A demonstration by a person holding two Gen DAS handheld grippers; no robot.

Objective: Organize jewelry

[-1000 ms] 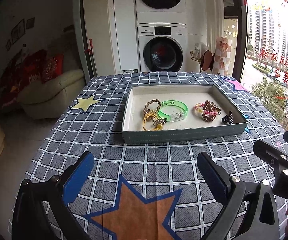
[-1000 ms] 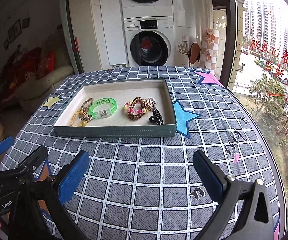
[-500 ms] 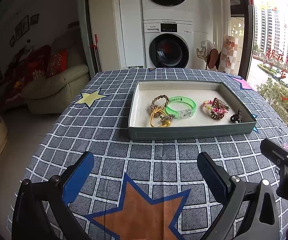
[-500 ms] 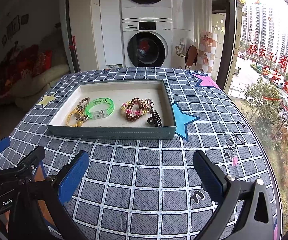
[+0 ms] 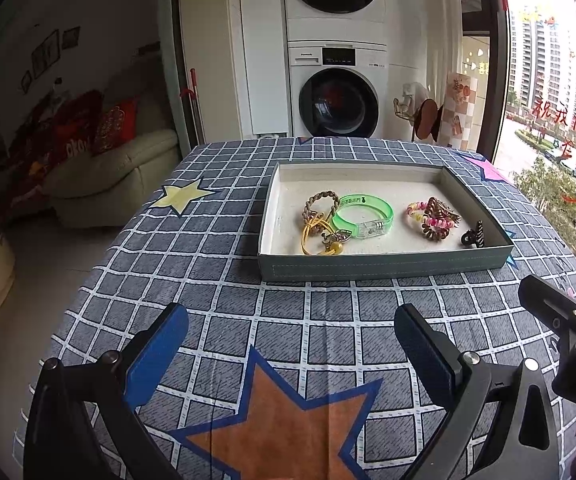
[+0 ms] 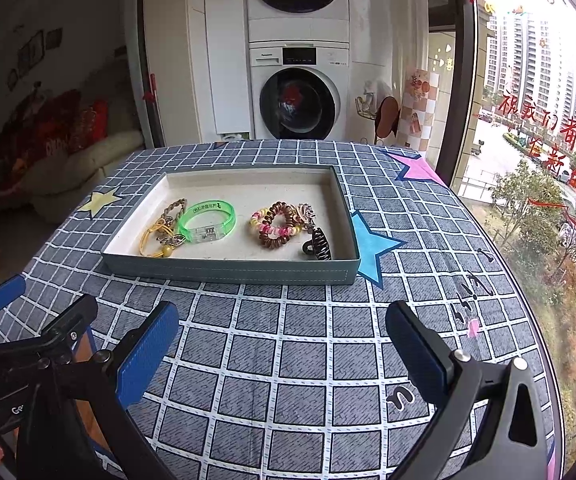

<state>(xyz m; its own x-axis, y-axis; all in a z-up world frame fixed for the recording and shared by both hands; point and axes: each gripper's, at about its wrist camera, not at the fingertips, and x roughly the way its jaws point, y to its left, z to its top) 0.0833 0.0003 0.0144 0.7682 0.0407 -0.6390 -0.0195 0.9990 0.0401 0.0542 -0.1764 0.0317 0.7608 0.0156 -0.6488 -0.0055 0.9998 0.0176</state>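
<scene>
A shallow grey-green tray (image 5: 384,268) (image 6: 231,271) sits on the checked tablecloth. In it lie a green bracelet (image 5: 362,216) (image 6: 207,222), a braided band with yellow cords (image 5: 320,222) (image 6: 163,228), pink and brown coil hair ties (image 5: 432,218) (image 6: 275,226) and a black hair claw (image 5: 474,236) (image 6: 318,244). My left gripper (image 5: 290,354) is open and empty, well in front of the tray. My right gripper (image 6: 281,354) is open and empty, to the right of the left one.
The table carries a checked cloth (image 5: 215,240) with an orange star (image 5: 283,420), a yellow star (image 5: 181,196) and a blue star (image 6: 372,248). A stacked washer and dryer (image 5: 338,92) stands behind the table, a sofa (image 5: 99,172) at left, a window at right.
Both grippers have pulled back and risen a little; the tray now sits further off in both views. Jaws stay open. The jewelry has not moved.
</scene>
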